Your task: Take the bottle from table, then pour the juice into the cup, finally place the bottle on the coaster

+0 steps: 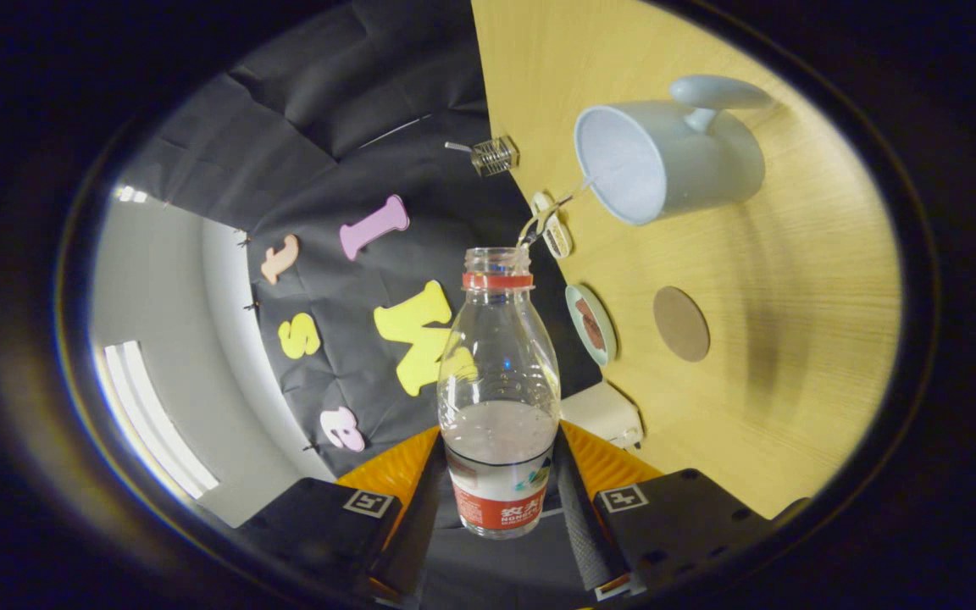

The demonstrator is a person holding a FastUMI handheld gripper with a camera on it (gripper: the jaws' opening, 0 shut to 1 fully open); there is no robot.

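Clear plastic is what the bottle is made of, and the gripper is pinching it, both fingers pressing against its lower body on either side of the red label. It is sitting uncapped, with a red ring just under the open mouth, and pale cloudy liquid is filling roughly its lower part while the upper body is showing through empty. The whole view is rolled sideways, so the wooden table is appearing as a slanted plane beside the bottle, and a thin stream of liquid is arcing from the mouth toward the pale blue cup, whose open rim is facing the bottle and whose handle is sticking out on the far side. Between the bottle's neck and the cup, near the table's edge, a small oval item is lying, too small to identify. Farther along that edge a light green round dish with something brownish on it is resting, and just beside it a flat brown round coaster is lying bare. A small wire piece is showing at the table's far end against the black cloth wall.
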